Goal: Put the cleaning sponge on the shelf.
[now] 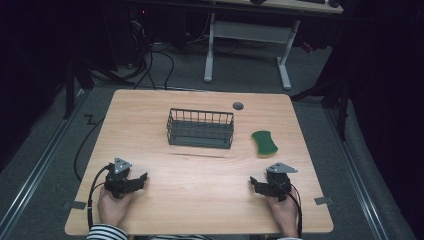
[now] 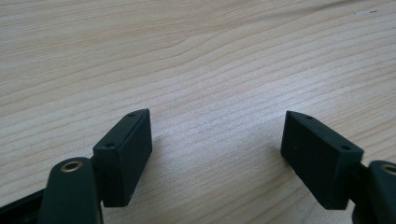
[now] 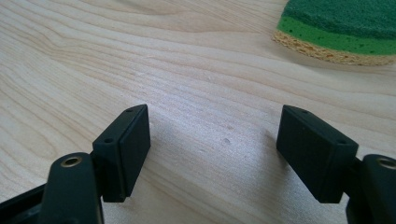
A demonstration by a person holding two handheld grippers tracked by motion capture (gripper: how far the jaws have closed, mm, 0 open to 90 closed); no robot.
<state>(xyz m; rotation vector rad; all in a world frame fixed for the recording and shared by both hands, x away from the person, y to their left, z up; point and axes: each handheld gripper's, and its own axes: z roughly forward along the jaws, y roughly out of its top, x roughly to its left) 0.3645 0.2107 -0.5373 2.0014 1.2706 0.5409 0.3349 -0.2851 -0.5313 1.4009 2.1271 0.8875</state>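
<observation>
Sponge [image 1: 264,143] is what I'm watching, the green one lying flat on the table [image 1: 150,110], just to the right of the wire basket [image 1: 200,128] and apart from it. Its long axis runs roughly away from me, parallel to the basket's short end. From the right gripper [image 1: 256,184] it lies forward and a touch to the right, near; from the left gripper [image 1: 142,180] it sits well apart, clear past the basket. So the right hand [image 1: 283,209] is plainly the nearer one, and I judge that's the one to send.

Checking the right gripper view now: the sponge [image 3: 343,29] peeks in at the top right, green face up, yellow layer at the edge, beyond the jaws and off to their right. Both jaws stand wide apart over bare wood, nothing between them, touching nothing.

Left gripper [image 2: 217,133], same story: jaws spread wide, only wood grain between them, holding nothing.
</observation>
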